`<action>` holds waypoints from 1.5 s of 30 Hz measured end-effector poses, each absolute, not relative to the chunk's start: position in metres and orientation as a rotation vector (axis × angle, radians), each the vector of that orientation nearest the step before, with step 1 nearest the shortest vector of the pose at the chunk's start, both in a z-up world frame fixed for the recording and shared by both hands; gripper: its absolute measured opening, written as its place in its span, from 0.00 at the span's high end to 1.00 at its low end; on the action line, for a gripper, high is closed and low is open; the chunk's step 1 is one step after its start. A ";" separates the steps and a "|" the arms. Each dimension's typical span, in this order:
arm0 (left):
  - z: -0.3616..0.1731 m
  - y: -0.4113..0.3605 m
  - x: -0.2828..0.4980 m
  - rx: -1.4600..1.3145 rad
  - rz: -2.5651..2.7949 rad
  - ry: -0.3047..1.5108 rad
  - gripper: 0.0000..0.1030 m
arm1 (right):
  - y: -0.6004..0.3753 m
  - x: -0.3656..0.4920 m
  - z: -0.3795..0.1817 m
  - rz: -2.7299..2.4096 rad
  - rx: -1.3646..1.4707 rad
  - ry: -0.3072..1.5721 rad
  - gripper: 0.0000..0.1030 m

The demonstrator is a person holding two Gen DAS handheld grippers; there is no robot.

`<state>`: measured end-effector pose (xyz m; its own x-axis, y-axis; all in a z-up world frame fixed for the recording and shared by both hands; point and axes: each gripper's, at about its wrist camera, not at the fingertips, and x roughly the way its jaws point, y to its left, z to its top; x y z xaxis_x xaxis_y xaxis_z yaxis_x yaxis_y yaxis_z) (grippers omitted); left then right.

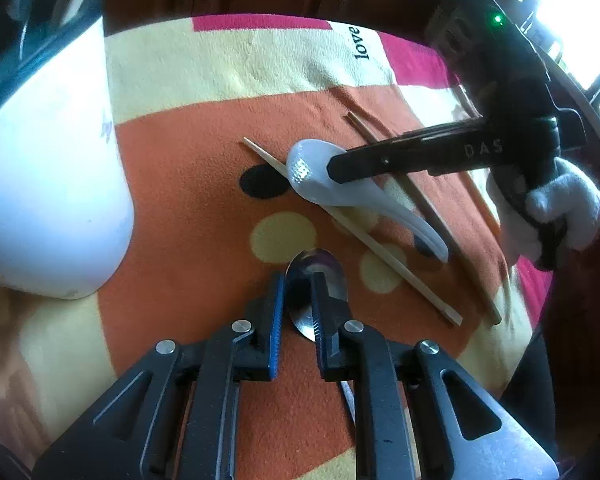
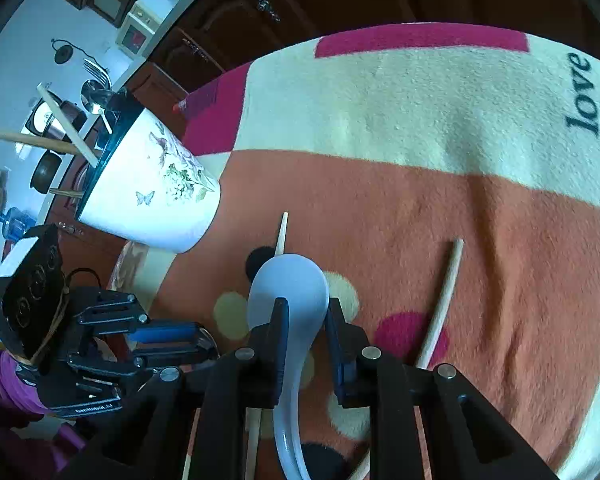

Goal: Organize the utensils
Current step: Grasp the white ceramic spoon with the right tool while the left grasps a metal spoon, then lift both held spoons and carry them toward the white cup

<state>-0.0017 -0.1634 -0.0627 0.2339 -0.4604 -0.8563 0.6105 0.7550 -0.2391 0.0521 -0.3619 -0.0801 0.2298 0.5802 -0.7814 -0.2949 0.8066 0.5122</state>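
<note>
A metal spoon [image 1: 320,276] lies on the orange cloth between the fingers of my left gripper [image 1: 298,296], whose jaws stand apart around its bowl. A white ceramic spoon [image 1: 340,192] lies across a pale chopstick [image 1: 356,236]. My right gripper [image 2: 306,320] straddles the white spoon [image 2: 288,292] at its neck, jaws apart, pads near its sides; it also shows in the left wrist view [image 1: 340,170]. More chopsticks [image 1: 420,200] lie to the right. One chopstick [image 2: 440,304] lies right of my right gripper.
A white flowered holder [image 2: 160,192] stands at the left with chopsticks and metal utensils in it; it also shows in the left wrist view [image 1: 48,184]. The patterned towel [image 2: 420,120] covers the table. Dark wooden cabinets stand behind.
</note>
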 end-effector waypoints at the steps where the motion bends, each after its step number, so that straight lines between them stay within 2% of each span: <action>1: -0.063 -0.165 0.000 0.153 -0.741 1.119 0.84 | -0.361 0.055 -0.080 0.624 0.281 1.205 0.80; 2: -0.063 -0.166 0.001 0.147 -0.747 1.123 0.82 | -0.360 0.057 -0.080 0.637 0.281 1.213 0.78; 4: -0.061 -0.167 0.002 0.146 -0.758 1.126 0.80 | -0.358 0.059 -0.077 0.661 0.267 1.223 0.66; 5: -0.061 -0.168 0.002 0.146 -0.762 1.131 0.77 | -0.356 0.059 -0.075 0.663 0.248 1.222 0.64; 7: -0.062 -0.169 0.003 0.139 -0.775 1.139 0.72 | -0.354 0.059 -0.074 0.658 0.214 1.221 0.64; 12: -0.061 -0.175 0.005 0.154 -0.794 1.136 0.73 | -0.351 0.069 -0.078 0.659 0.205 1.208 0.64; 13: -0.061 -0.177 0.004 0.163 -0.796 1.133 0.75 | -0.350 0.070 -0.078 0.656 0.201 1.203 0.66; 14: -0.061 -0.178 0.003 0.173 -0.797 1.128 0.84 | -0.348 0.070 -0.078 0.651 0.190 1.197 0.69; 16: -0.060 -0.179 -0.001 0.195 -0.804 1.114 0.88 | -0.341 0.064 -0.078 0.643 0.139 1.186 0.82; 18: -0.058 -0.179 -0.005 0.210 -0.804 1.088 0.92 | -0.339 0.056 -0.077 0.621 0.085 1.175 0.89; 22: -0.051 -0.173 -0.011 0.210 -0.776 1.050 0.98 | -0.347 0.035 -0.070 0.598 0.070 1.152 0.95; 32: -0.023 -0.137 -0.023 0.094 -0.687 0.994 0.99 | -0.377 -0.019 -0.048 0.501 0.210 1.073 0.97; 39: -0.017 -0.130 -0.034 0.074 -0.670 0.986 0.99 | -0.374 -0.028 -0.070 0.505 0.325 1.178 0.97; 45: -0.019 -0.123 -0.037 0.058 -0.657 0.999 0.99 | -0.373 -0.026 -0.085 0.524 0.412 1.207 0.92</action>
